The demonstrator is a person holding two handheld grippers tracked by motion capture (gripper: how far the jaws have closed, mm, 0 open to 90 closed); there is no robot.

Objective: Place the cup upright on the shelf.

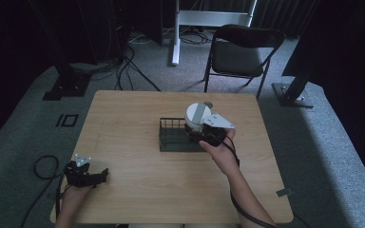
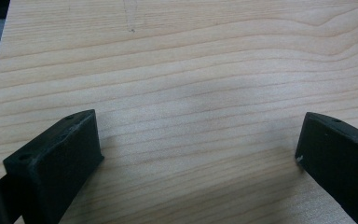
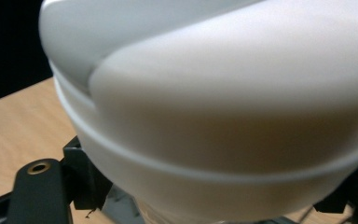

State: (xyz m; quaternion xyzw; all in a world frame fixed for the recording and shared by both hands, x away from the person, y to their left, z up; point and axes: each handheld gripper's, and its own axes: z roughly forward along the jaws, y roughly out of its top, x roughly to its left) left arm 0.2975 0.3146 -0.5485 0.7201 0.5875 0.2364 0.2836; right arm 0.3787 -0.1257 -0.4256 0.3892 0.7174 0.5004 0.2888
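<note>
A black wire rack [image 1: 170, 124] stands near the middle of the wooden table [image 1: 138, 180]. My right gripper [image 1: 201, 134] hovers at the rack's right end, shut on a white round container [image 1: 197, 114] with a grey stripe across its top. In the right gripper view the container [image 3: 223, 93] looms large and close, and the black fingers [image 3: 39, 189] grip it low on its sides. My left gripper [image 1: 99, 175] rests at the table's near left corner. Its fingers [image 2: 56, 158] stand wide apart over bare wood, with nothing between them.
A black folding chair [image 1: 241, 52] stands beyond the table's far edge. Cables [image 1: 45, 166] loop on the grey carpet to the left. Black stand bases [image 1: 66, 85] sit on the floor at both far sides.
</note>
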